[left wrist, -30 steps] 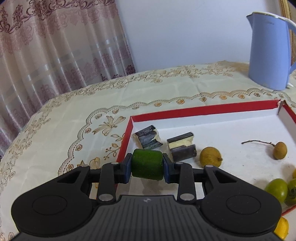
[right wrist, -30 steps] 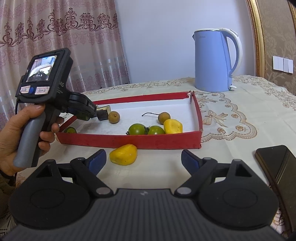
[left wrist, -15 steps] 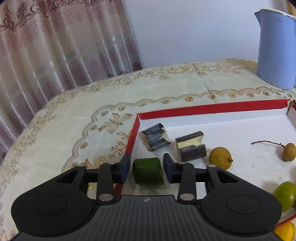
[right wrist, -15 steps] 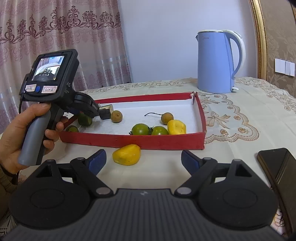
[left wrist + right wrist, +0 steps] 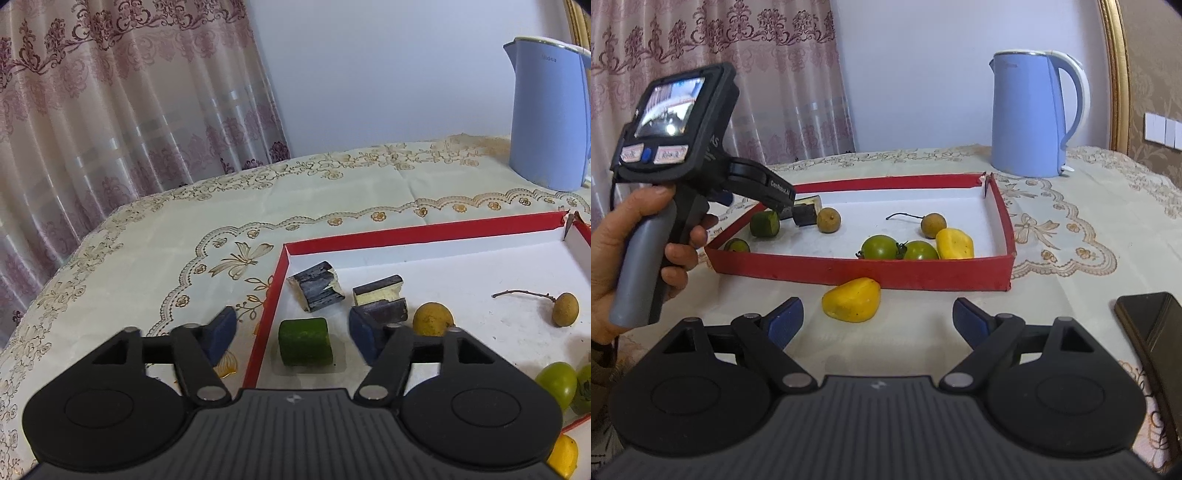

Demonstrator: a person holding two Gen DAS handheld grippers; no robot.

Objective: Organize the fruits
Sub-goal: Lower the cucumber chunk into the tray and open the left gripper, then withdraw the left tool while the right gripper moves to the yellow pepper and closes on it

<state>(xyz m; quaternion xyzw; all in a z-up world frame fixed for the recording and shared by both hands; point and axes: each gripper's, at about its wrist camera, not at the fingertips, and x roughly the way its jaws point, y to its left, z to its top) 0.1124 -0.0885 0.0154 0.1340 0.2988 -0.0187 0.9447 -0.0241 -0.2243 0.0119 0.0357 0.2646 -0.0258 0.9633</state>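
A green cucumber chunk [image 5: 304, 342] lies inside the red-rimmed white tray [image 5: 424, 231], near its left wall. My left gripper [image 5: 293, 334] is open, its jaws wide on either side of the chunk and above it. The chunk also shows in the right wrist view [image 5: 765, 224]. In the tray lie two dark sugarcane pieces [image 5: 317, 286], a longan [image 5: 433, 319], a stemmed longan [image 5: 564, 314] and green tomatoes [image 5: 880, 247]. A yellow fruit piece [image 5: 851, 300] lies on the cloth before the tray, just ahead of my open, empty right gripper [image 5: 877, 319].
A blue kettle [image 5: 1030, 114] stands behind the tray. A black phone [image 5: 1156, 332] lies at the right on the cloth. Another yellow piece [image 5: 955, 243] and a green chunk [image 5: 736, 245] sit in the tray. Curtains hang at the left.
My left gripper carried the green chunk down into the tray, opened and let it go, then drew back and up. The right gripper moved slightly nearer the yellow piece.
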